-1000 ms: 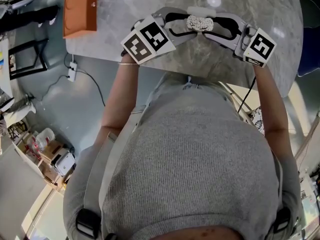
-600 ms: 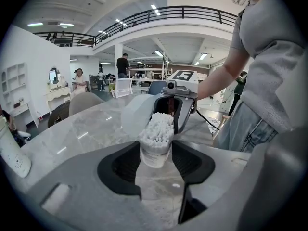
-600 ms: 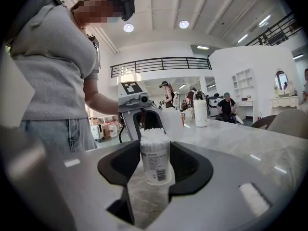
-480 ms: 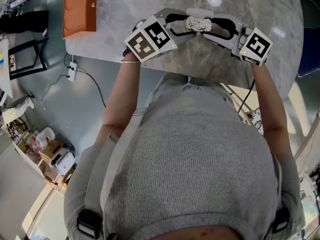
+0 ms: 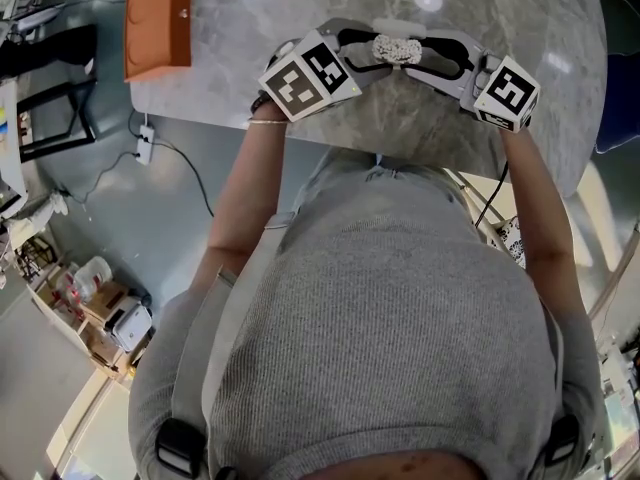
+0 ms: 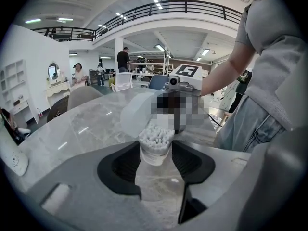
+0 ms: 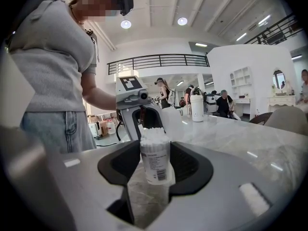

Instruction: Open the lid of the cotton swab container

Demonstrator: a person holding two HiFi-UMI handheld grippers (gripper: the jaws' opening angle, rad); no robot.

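- Nearest to me was the person's grey top (image 5: 390,308), filling the lower half of the head view. Both bare forearms reached out past the near edge of the marble table (image 5: 560,28).
- Just beyond the forearms sat the two marker cubes, the left cube (image 5: 310,73) and the right cube (image 5: 507,93), angled in towards each other.
- Between them the left gripper (image 6: 156,147) and the right gripper (image 7: 156,149) met nose to nose, one from the left and one from the right. Both were on the cotton swab container (image 7: 156,162), which stood roughly upright over the middle of the table.
- The left gripper's jaws were clamped on the container just under its mouth, with a pad against each side.
- The right gripper's jaws pinched the labelled body, and those pads touched on both sides too.
- I could not tell whether the container's base rested on the marble.
- The swabs (image 6: 156,134) stood uncovered at the mouth, their white heads packed tight.
- The translucent lid (image 6: 137,114) was up off the mouth, tipped back towards the far side.
- Farthest off, an orange box (image 5: 160,23) lay at the table's far left corner.
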